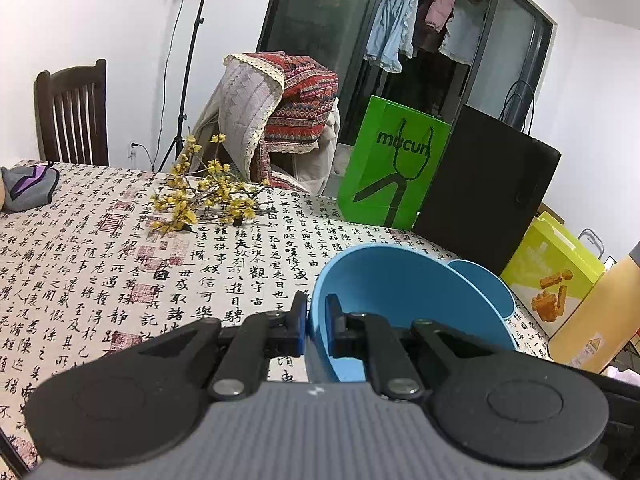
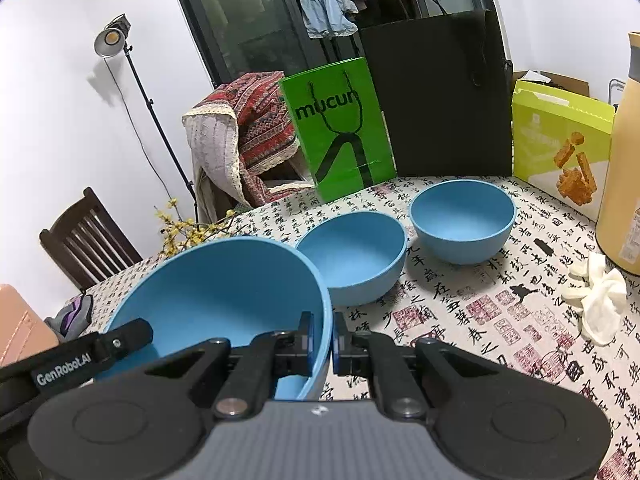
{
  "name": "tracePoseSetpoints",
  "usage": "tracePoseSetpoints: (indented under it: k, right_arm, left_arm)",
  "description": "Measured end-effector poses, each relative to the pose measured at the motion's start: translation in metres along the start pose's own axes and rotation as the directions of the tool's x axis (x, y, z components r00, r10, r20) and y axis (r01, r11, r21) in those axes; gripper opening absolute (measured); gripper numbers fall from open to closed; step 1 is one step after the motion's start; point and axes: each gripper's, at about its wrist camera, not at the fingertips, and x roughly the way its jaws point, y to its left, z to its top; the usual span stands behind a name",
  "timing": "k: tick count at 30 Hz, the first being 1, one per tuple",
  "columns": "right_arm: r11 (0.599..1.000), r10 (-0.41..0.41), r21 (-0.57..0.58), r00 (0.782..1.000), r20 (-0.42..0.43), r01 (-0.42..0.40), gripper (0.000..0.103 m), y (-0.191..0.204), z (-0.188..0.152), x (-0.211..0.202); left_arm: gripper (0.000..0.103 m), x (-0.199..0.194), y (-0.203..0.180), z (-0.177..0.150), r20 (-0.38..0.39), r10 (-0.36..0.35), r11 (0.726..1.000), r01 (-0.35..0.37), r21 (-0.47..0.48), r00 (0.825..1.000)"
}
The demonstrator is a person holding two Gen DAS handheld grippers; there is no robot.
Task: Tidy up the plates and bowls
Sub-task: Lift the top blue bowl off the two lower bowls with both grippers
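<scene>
A large blue bowl (image 2: 224,292) hangs just above the calligraphy tablecloth (image 2: 460,312), held from both sides. My right gripper (image 2: 323,336) is shut on its right rim, one pad inside and one outside. My left gripper (image 1: 316,320) is shut on the same bowl (image 1: 400,292) at its left rim; in the right wrist view, its body (image 2: 120,340) shows at the bowl's left edge. Two smaller blue bowls stand on the table beyond: a middle one (image 2: 352,256) right behind the large bowl and a far one (image 2: 462,220). Part of one bowl's rim (image 1: 484,284) peeks out behind the held bowl.
A green paper bag (image 2: 340,128), a black bag (image 2: 440,96) and a yellow-green snack box (image 2: 560,148) line the table's far edge. A tall yellow jug (image 2: 624,168) and crumpled white gloves (image 2: 600,300) sit at the right. Yellow flower twigs (image 1: 204,192) and a grey pouch (image 1: 28,188) lie to the left.
</scene>
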Motion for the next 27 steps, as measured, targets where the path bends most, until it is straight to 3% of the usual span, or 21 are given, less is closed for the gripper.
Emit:
tracePoseSetpoints:
  k: [27]
  right_arm:
    - [0.990,0.124,-0.062,0.992,-0.002,-0.124,0.008,0.039,-0.027,-0.005]
  left_arm:
    - [0.010,-0.041,0.048,-0.011,0.056,0.075,0.996,-0.072,-0.056,0.996]
